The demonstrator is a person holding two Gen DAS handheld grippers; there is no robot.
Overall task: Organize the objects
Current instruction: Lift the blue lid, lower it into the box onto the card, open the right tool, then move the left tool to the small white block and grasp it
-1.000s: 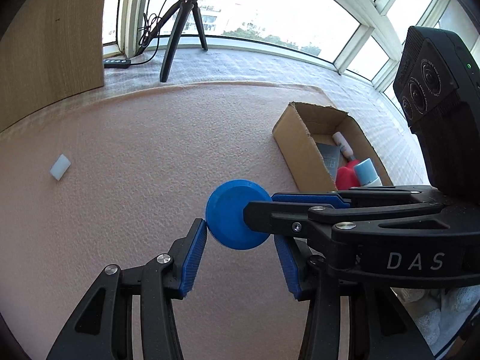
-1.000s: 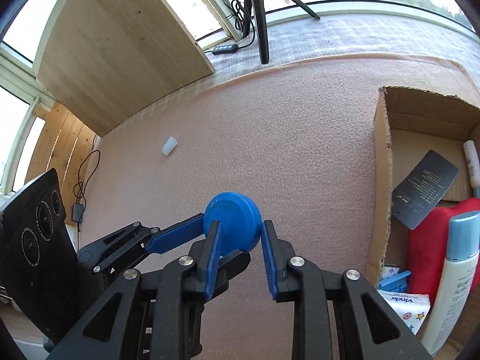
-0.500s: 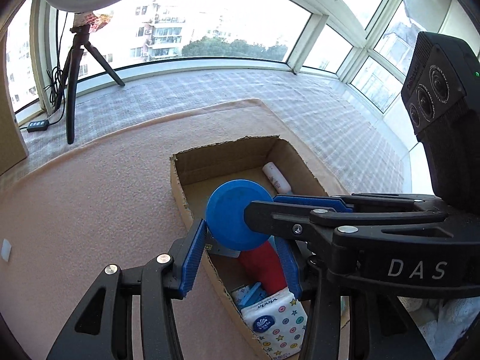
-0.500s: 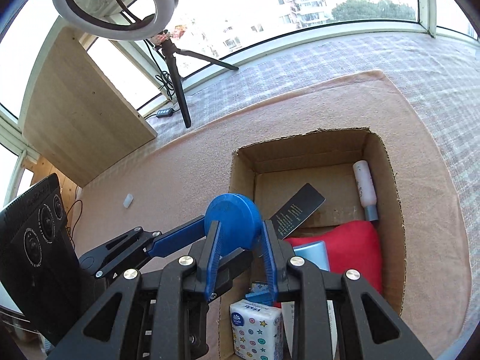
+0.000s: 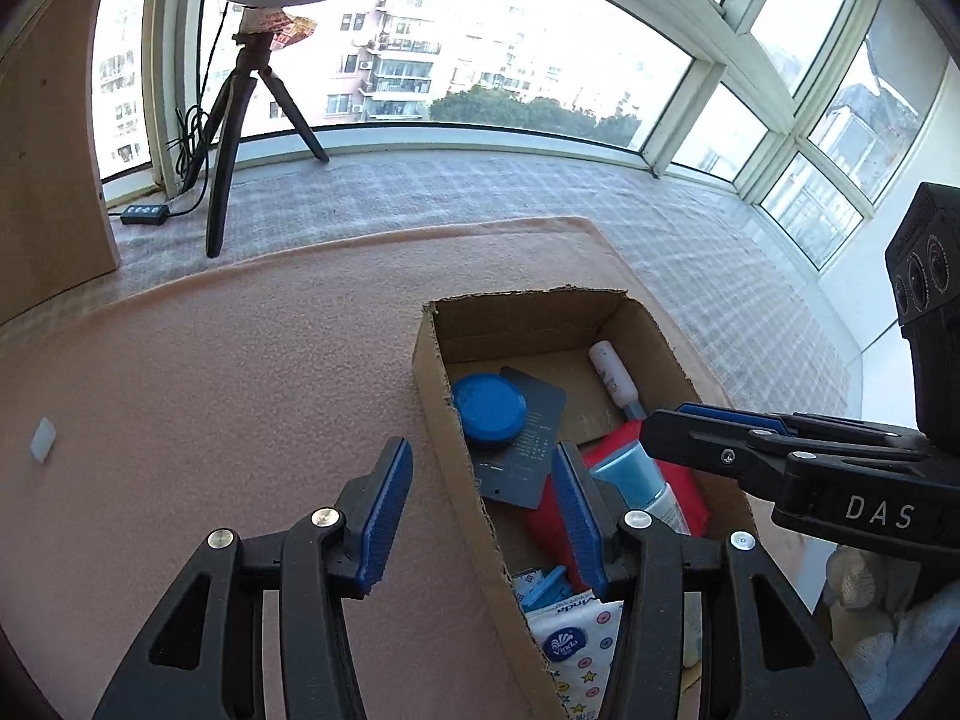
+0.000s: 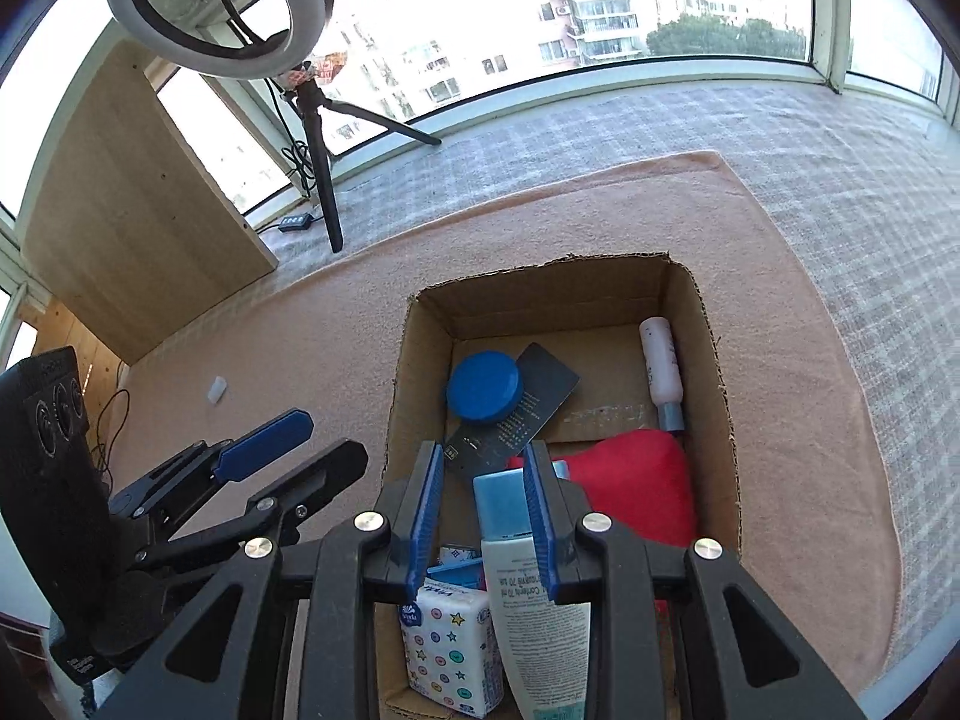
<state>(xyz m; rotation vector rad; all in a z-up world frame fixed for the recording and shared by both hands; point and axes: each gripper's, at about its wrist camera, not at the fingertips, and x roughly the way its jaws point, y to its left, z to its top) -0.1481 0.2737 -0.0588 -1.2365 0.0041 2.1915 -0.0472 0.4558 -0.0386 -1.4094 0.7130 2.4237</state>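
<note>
Both the left gripper [image 5: 483, 507] and right gripper [image 6: 483, 513] stood spread, empty. "Vinda" marked the tissue pack [image 6: 450, 648] in the cardboard box [image 6: 717, 396]; "DAS" marked the right gripper's body.

I saw a curved bay of windows [image 5: 540, 60] flooding the room with daylight. A ring light [image 6: 219, 6] on a tripod [image 6: 321, 156] stood by the sill, near a wooden board [image 6: 138, 198]. A pink mat [image 5: 210, 372] covered the checked floor covering [image 6: 810, 138].

Both wrist views look down, forward, close above cardboard box [image 5: 630, 324] [image 6: 552, 294]; shared: box, pink mat [image 5: 210, 372] [image 6: 780, 300].
</note>
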